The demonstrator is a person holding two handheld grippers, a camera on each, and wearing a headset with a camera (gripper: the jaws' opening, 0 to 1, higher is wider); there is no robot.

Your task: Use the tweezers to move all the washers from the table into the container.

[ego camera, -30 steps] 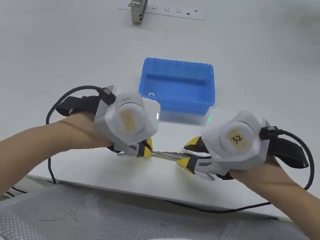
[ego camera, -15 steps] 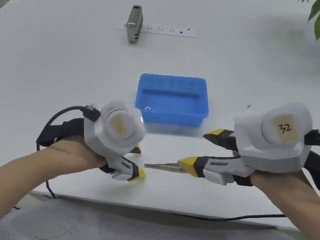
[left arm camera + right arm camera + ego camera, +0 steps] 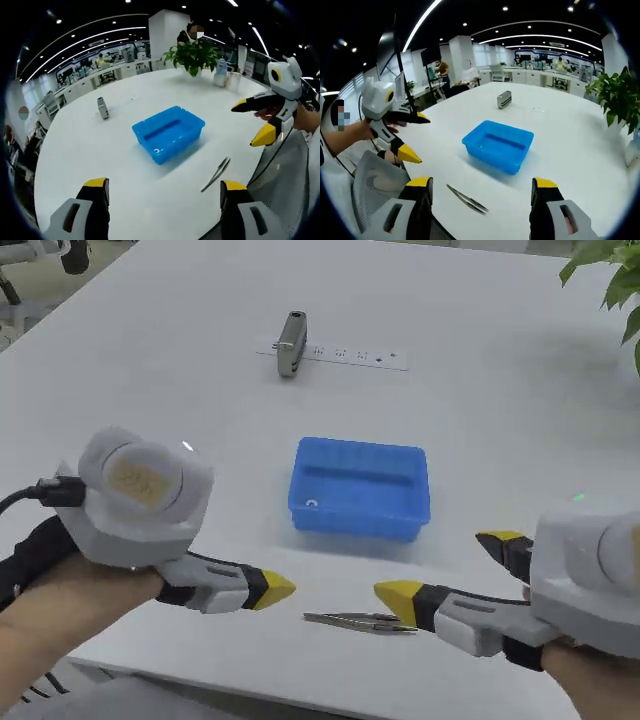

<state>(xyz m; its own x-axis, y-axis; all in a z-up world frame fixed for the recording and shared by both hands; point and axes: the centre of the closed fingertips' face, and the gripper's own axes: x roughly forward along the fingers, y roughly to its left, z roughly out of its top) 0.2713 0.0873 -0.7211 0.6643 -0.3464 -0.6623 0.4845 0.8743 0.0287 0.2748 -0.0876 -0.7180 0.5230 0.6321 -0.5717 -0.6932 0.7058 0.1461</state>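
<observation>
Lying flat on the white table [image 3: 200, 390], the tweezers [image 3: 358, 620] sit near its front edge, just in front of the blue container [image 3: 360, 490] without touching it, between the two grippers' yellow tips. Their long axis runs left to right in the head view, roughly along the container's near wall; which end carries the points is unclear. A small pale washer [image 3: 311, 504] lies inside the container by its near left corner. The left gripper [image 3: 164, 185] and right gripper [image 3: 448, 565] hover with jaws spread wide, gripping nothing.
</observation>
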